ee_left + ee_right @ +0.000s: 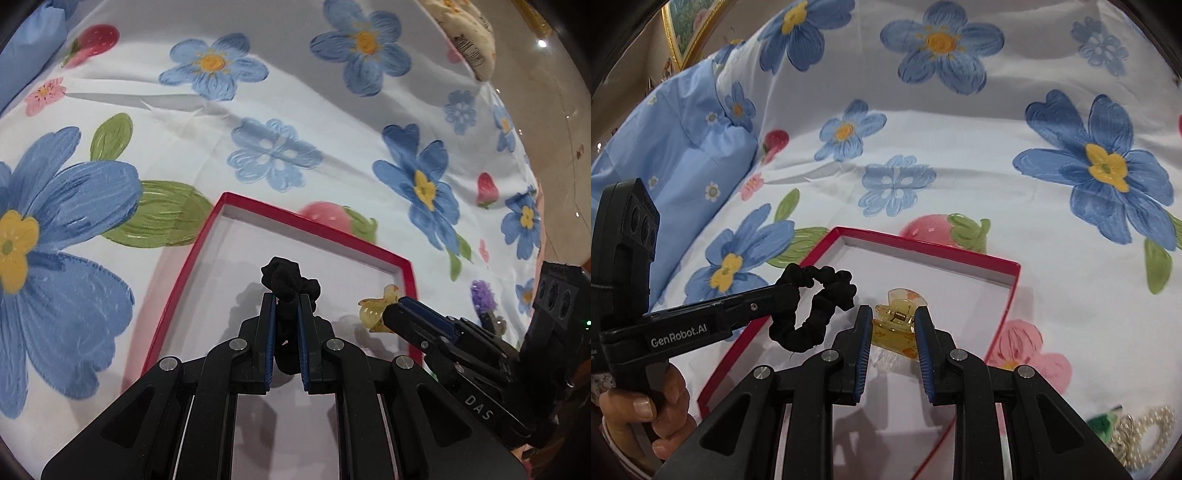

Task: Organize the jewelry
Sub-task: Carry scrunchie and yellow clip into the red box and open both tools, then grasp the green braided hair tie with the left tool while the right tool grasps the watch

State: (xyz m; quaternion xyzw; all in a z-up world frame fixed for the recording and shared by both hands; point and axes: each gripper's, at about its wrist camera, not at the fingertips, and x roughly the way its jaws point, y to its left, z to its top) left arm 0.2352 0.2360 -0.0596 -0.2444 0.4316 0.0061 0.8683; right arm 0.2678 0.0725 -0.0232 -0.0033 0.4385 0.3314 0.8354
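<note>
Hovering low in the frame over the red box [1010,271] on the bed, the left tongs [287,301] pinch a black scrunchie [288,282] while the right tongs [894,317] clamp a yellow hair clip [899,323], both directly above the box floor.

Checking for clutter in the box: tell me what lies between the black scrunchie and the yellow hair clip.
Nothing: in the right wrist view only bare white box floor separates the black scrunchie from the yellow hair clip.
</note>
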